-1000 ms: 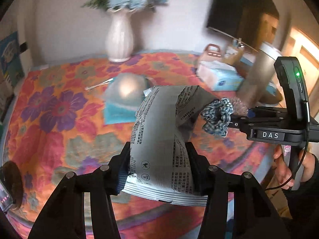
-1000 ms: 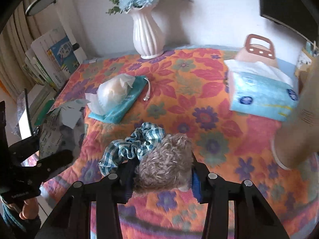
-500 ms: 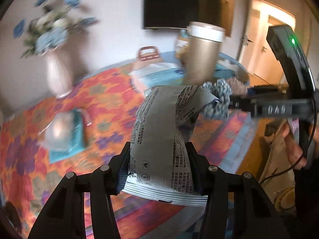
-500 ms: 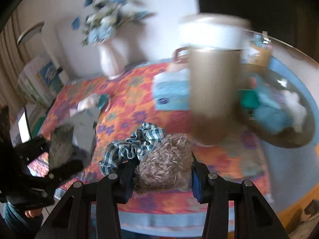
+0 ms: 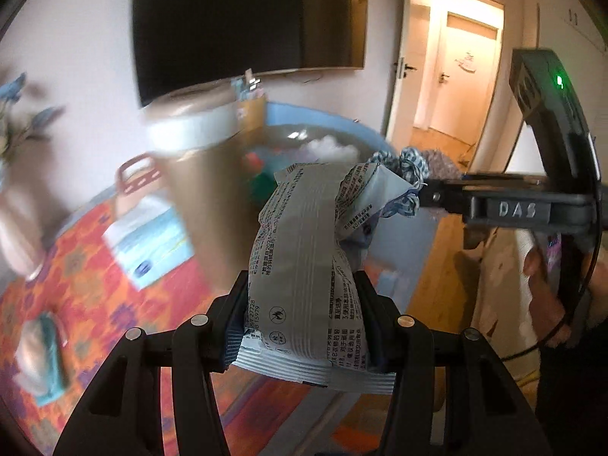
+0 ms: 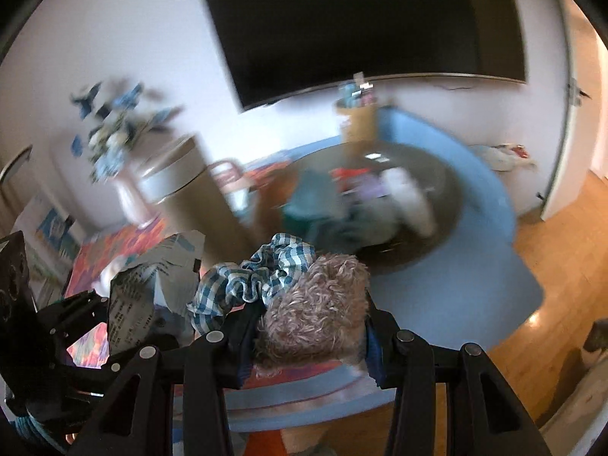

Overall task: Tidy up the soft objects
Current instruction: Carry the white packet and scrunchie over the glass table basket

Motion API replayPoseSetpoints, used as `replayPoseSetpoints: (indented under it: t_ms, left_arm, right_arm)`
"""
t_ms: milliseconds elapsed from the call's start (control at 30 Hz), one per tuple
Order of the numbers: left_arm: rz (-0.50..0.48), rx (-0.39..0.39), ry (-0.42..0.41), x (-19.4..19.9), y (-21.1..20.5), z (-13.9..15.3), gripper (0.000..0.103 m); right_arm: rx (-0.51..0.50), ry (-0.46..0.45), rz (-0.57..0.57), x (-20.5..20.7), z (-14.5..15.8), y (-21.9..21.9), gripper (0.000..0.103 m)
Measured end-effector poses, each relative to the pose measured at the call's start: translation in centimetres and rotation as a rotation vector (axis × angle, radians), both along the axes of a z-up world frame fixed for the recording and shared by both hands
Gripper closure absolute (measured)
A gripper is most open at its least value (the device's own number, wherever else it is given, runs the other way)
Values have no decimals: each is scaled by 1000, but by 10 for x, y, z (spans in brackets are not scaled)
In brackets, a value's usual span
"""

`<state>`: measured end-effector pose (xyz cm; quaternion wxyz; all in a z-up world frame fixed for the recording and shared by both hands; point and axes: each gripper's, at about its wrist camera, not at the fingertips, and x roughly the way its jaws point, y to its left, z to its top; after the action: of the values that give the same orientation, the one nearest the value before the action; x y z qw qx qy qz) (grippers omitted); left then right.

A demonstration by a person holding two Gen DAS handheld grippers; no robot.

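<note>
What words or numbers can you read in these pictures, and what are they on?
"DAS": raised letters on the black right hand-held gripper.
"27728" and "15979": on the crinkly grey plastic packet; its small printed characters are too small to read.
Blue tissue pack: logo too blurred.

Both grippers are showing black plastic fingers (image 5: 212,326) with silver screws; the right gripper (image 5: 429,193) is displaying raised "DAS" lettering, a green light (image 5: 559,80) and, seemingly, a thin black cable (image 5: 547,342).

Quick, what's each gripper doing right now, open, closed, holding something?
Left gripper: closed on the grey printed packet.
Right gripper: closed on the fuzzy beige scrunchie, with the blue checked scrunchie bunched up against it.
</note>
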<state>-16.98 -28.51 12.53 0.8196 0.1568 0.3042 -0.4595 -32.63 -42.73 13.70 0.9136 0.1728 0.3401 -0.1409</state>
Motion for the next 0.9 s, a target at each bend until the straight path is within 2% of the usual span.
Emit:
replayPoseSetpoints:
  t_ms: [133, 333, 533, 700, 900]
  left_arm:
    - [-6, -19, -20, -2, -39, 12, 54]
    - [157, -38, -49, 22, -94, 19, 54]
    - [305, -6, -190, 36, -141, 23, 54]
    - [423, 104, -299, 52, -170, 12, 54]
    - [498, 172, -290, 76, -178, -3, 49]
  right_arm:
    - [14, -33, -77, -13, 8, -31, 58]
    - [42, -88, -177, -2, 22, -84, 58]
    - [38, -71, -190, 63, 27, -132, 58]
    - [167, -31, -110, 129, 10, -179, 58]
    - [235, 34, -62, 177, -18, -197, 57]
